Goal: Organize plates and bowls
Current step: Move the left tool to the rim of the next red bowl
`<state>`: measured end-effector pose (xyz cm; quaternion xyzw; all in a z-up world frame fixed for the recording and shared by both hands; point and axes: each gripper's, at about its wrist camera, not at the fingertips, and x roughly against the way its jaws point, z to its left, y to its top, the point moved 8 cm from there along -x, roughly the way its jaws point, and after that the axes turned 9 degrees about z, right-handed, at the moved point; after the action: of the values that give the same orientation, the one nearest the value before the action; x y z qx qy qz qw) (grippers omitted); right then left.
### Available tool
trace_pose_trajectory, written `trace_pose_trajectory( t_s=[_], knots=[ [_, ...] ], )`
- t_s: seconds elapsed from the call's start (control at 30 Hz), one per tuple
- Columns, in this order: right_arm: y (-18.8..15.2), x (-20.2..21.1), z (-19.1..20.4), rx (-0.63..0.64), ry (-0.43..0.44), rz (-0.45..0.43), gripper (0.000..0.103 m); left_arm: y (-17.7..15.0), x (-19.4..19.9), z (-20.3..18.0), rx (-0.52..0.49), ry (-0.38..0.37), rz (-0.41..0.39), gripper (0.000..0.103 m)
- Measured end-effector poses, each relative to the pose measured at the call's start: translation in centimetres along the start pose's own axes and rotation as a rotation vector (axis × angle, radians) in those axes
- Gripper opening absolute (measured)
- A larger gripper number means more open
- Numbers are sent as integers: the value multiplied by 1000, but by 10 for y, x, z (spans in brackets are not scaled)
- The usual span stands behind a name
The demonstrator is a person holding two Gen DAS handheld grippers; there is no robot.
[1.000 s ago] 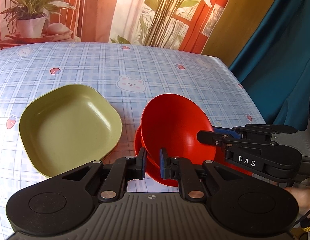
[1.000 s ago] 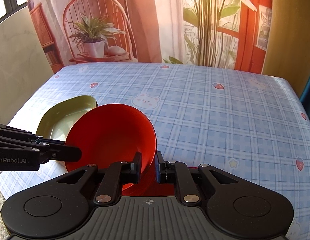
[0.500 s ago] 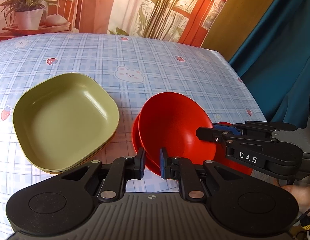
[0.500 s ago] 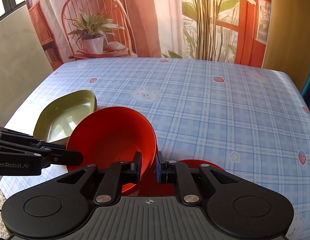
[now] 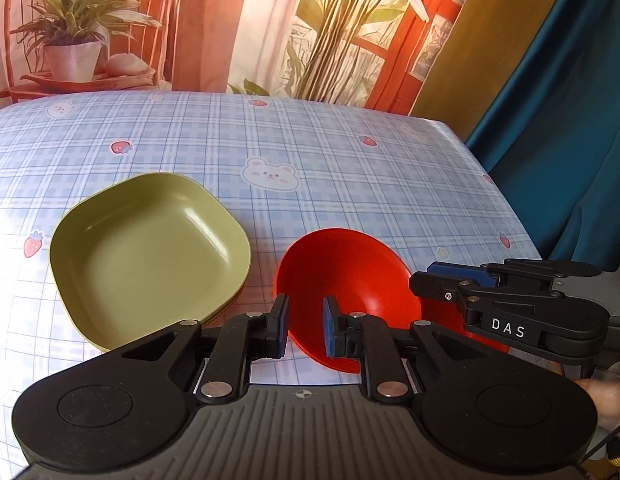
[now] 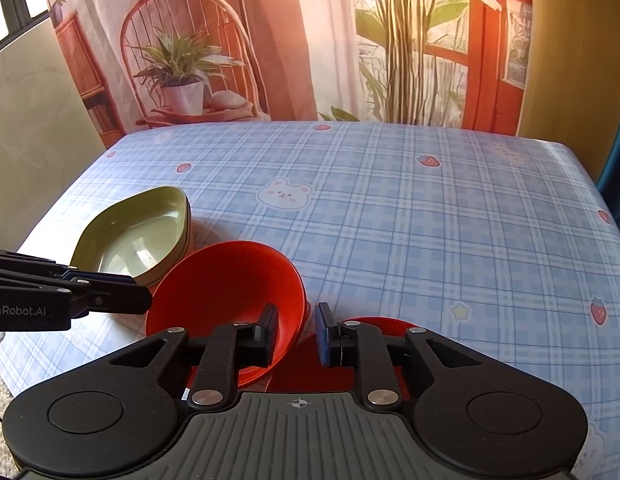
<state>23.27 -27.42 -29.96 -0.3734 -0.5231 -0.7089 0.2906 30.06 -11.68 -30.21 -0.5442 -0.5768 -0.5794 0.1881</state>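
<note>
Showing only from the right wrist, stacked green plates (image 6: 142,236) reveal layered rims.

colours on my table, seen from both wrist cameras

i see a tablecloth (image 5: 329,152) in pale blue and white plaid, dotted with small red strawberries, white bear faces and a pale yellow star. on it sits a stack of olive green plates (image 5: 150,256), plain and glossy. beside them is a bright red bowl (image 5: 345,280), also plain, and a second red dish (image 6: 373,326) shows the same shade. my left gripper (image 5: 306,328) is black with blue pads (image 5: 329,330); my right gripper (image 6: 297,334) matches it, black with blue pads and white lettering. behind the table hangs a backdrop (image 6: 310,40) printed in orange, cream and leafy green. a teal curtain (image 5: 569,120) hangs beside a mustard yellow panel (image 5: 461,48).
</note>
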Motion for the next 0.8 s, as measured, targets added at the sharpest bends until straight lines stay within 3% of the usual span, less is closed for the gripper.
trace_pose_trajectory(
  t_s=[0.23, 0.8],
  knots=[
    [-3, 12, -22, -23, -25, -22, 19, -1, 2, -26, -22, -45, -14, 18],
    [-30, 30, -79, -76, -84, -52, 19, -18, -20, -80, -124, -109, 59, 18]
  ],
)
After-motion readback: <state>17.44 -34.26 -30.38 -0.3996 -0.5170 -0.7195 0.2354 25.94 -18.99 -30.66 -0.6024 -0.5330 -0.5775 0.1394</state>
